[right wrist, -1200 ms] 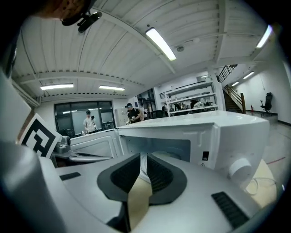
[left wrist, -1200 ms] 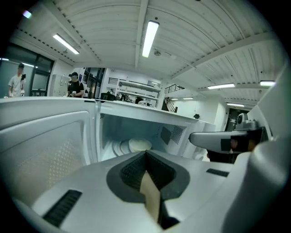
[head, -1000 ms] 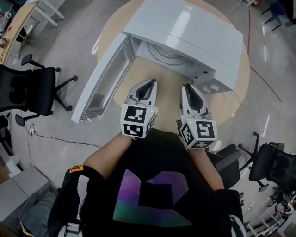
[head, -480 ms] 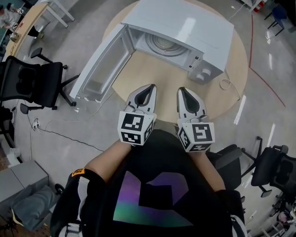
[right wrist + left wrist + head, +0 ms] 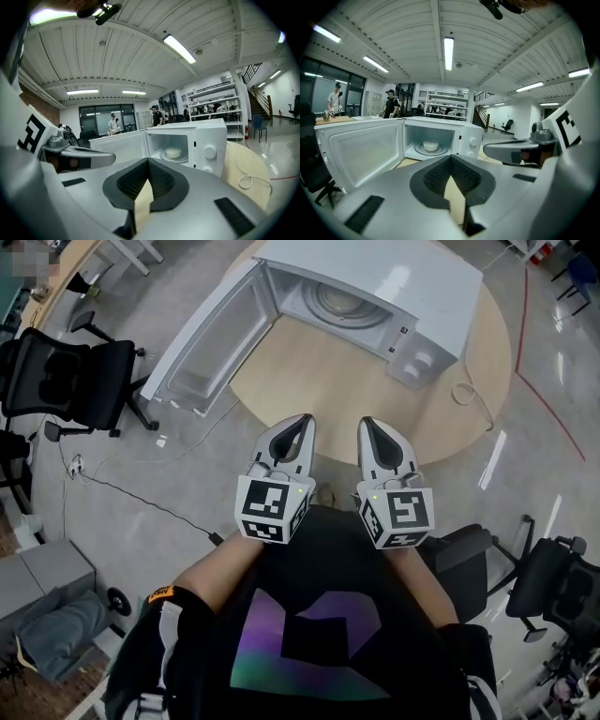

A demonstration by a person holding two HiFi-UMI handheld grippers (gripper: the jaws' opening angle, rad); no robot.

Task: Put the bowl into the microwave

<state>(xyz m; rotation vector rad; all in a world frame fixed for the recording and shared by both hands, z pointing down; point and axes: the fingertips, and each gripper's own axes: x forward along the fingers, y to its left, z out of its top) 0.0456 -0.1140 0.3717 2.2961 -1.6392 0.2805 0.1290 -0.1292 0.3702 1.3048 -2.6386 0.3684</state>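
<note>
bowl point(image 5: 430, 146) inside microwave point(image 5: 375, 282), door point(image 5: 202, 343) wide open

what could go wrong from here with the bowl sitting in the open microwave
1. The white microwave door stands wide open, jutting past the edge of the round wooden table. A bump or a careless swing might jolt the white microwave and shift the small white bowl on the turntable.
2. The white cable loop lies on the table by the control side. The right gripper, nearest it, might snag it.
</note>
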